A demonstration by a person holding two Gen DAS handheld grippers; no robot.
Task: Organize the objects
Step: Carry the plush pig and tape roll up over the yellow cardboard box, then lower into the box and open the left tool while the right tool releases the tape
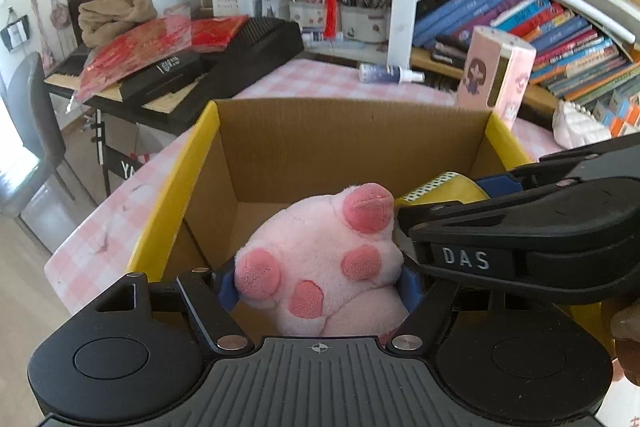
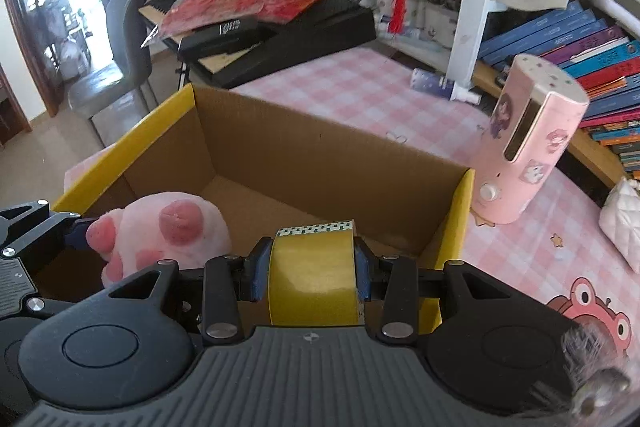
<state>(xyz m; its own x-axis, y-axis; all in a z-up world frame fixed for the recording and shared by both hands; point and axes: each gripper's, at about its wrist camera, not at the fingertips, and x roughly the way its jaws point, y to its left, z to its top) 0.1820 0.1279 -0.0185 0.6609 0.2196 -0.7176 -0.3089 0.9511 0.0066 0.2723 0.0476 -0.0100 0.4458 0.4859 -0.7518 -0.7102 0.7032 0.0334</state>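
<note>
Our left gripper (image 1: pixel 318 285) clasps a pink plush paw with darker pink pads (image 1: pixel 320 267), held over the open brown cardboard box with yellow-edged walls (image 1: pixel 352 143). Beside it, our right gripper (image 2: pixel 310 273) is clamped on a yellow roll of tape (image 2: pixel 312 275), also above the box. The box sits on a pink checked tablecloth (image 2: pixel 360 87); a pink cylindrical humidifier with stickers (image 2: pixel 528 143) stands just beside its right wall.
</note>
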